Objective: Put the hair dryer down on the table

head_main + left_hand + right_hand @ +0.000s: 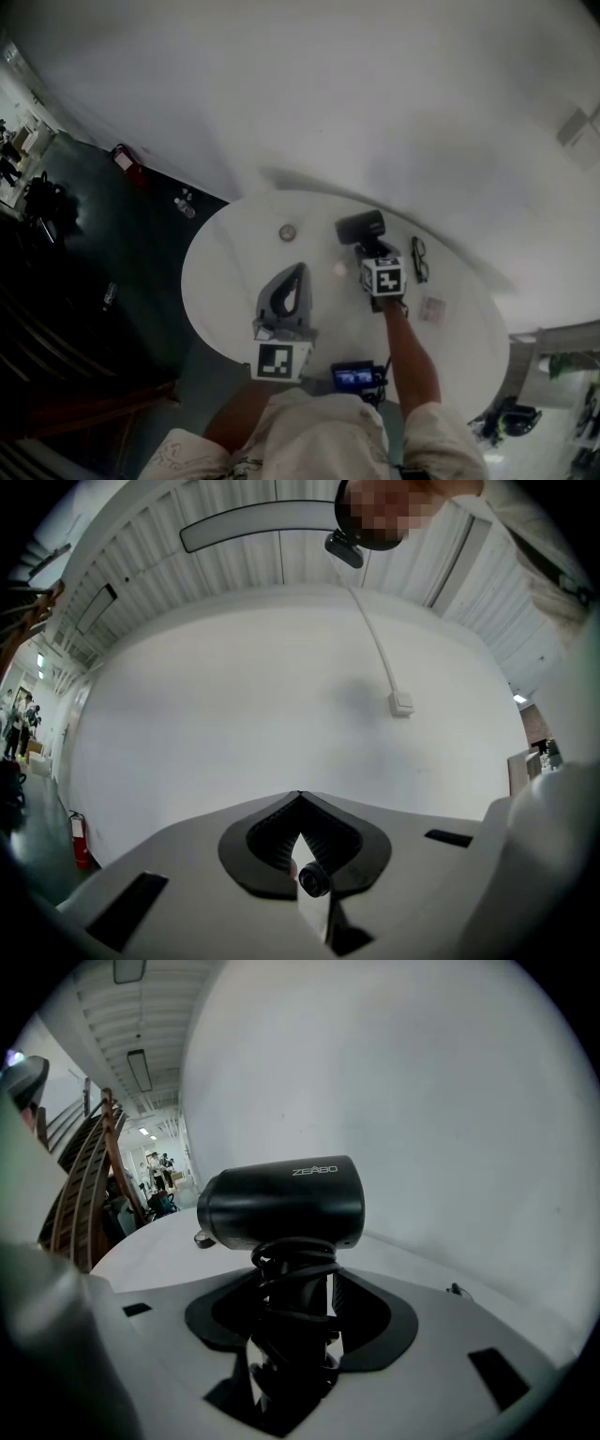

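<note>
Gripping the cord-wrapped handle of a black hair dryer (281, 1202), the right gripper (298, 1283) has its jaws spread to either side of that handle and pressed against it. The dryer's barrel lies crosswise above the jaws, and the pale lettering on its side faces the gripper's camera. In the head view the dryer sits over the far middle part of the round white table (225, 281). Whether it touches the tabletop cannot be told.

The left gripper (300, 797) has its jaws closed tip to tip with nothing between them. It hangs over the near left part of the table and points toward the far edge and the white wall beyond.

A pair of dark-framed glasses (419, 259) lies on the table's right part. A small pinkish card (432, 309) lies on the same side, closer to the near edge. A small round object (287, 232) rests on the far part of the table, left of its middle, and a small pale object (339, 269) lies near the centre. A device with a lit blue screen (354, 377) shows at the table's near edge. The person's bare forearm (412, 356) reaches over the near right part of the table.

Off the table's far left edge, some small bottles (185, 203) stand on the dark floor. A red fire extinguisher (123, 157) stands farther out on that side, against the wall.
</note>
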A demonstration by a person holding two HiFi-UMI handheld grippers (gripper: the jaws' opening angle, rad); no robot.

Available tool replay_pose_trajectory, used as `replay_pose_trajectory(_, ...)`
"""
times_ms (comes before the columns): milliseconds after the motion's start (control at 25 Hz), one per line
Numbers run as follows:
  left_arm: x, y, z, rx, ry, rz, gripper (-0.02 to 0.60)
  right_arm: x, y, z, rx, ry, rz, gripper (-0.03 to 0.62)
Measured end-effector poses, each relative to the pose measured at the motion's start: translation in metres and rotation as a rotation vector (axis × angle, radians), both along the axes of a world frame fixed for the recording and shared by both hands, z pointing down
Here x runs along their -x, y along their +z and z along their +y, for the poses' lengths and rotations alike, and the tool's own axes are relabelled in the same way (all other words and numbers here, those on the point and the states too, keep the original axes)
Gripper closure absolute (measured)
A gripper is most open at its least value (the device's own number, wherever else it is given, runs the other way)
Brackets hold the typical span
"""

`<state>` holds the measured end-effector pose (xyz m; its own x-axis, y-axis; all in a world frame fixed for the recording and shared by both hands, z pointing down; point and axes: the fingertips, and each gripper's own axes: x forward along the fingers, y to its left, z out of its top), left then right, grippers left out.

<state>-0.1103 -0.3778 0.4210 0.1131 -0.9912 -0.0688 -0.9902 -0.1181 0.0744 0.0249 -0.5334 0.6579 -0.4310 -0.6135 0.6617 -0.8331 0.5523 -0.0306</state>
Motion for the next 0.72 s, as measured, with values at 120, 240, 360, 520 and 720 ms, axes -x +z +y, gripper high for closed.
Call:
replay_pose_trajectory(120,-0.001,0.002,0.0,0.005,-0.004,0.01,0.586,-0.007,0.023,-0.005,0.062,0.014,0.018,0.365)
replay_pose_trajectory(240,-0.002,0.004,0.0,0.019,-0.006,0.012,0.586,-0.013,0.041,-0.006,0.128,0.022,0.051,0.365)
replay_pose_trajectory(360,-0.001,0.004,0.0,0.019,-0.006,0.005,0.586,-0.014,0.047,-0.011,0.137,0.017,0.089,0.365)
replay_pose_trajectory(520,0.0,0.006,-0.002,0.029,-0.011,0.009,0.586,-0.028,0.06,-0.002,0.255,0.052,0.166,0.365)
replay_pose_trajectory(720,0.009,0.004,-0.002,0.027,-0.026,-0.003,0.586,-0.021,0.072,0.005,0.38,0.053,0.188,0.365)
